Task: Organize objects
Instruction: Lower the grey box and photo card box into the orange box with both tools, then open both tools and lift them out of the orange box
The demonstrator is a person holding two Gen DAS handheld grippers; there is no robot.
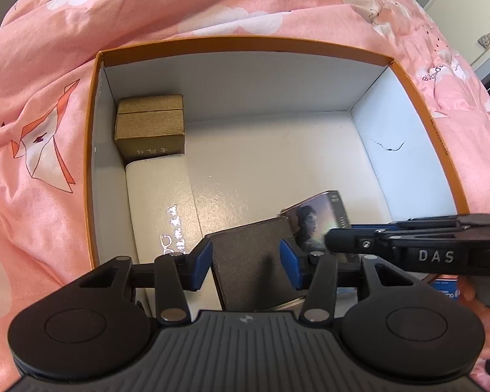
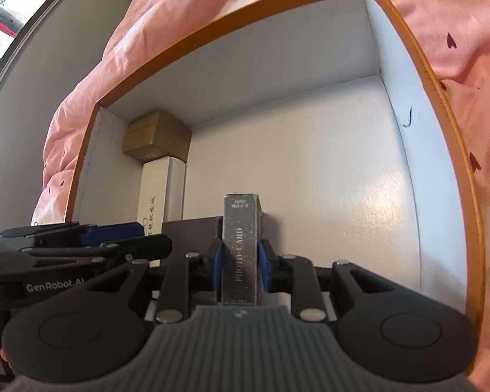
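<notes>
My left gripper (image 1: 245,256) has its blue pads (image 1: 203,263) pressed against both sides of a dark box (image 1: 250,261), jaws roughly half closed and clamped on it. The dark box sits low inside the carton, near its front edge. In the right wrist view the same dark box (image 2: 192,227) shows just behind and left of what I hold there.

My right gripper (image 2: 239,266) is squeezed narrow on a card box (image 2: 240,251), which stands upright between the pads (image 2: 217,266) with "PHOTO CARD" printed down its silver spine. From the left wrist view the card box (image 1: 317,219) tilts a little, its printed portrait face turned toward me, touching the right edge of the dark box, and the right gripper (image 1: 330,238) comes in from the right side with its tip at that face.

Beyond both, along the carton's left wall, lies a long white box (image 1: 161,202) with shiny lettering, and behind it in the far left corner sits a gold box (image 1: 150,124), touching the white one. Both also appear in the right wrist view: white box (image 2: 163,189), gold box (image 2: 156,138).

The carton (image 1: 245,44) is orange outside and white inside, its right wall (image 1: 392,143) marked with a dark scratch. It rests on a pink quilt (image 1: 49,98) printed with clouds and foxes.
</notes>
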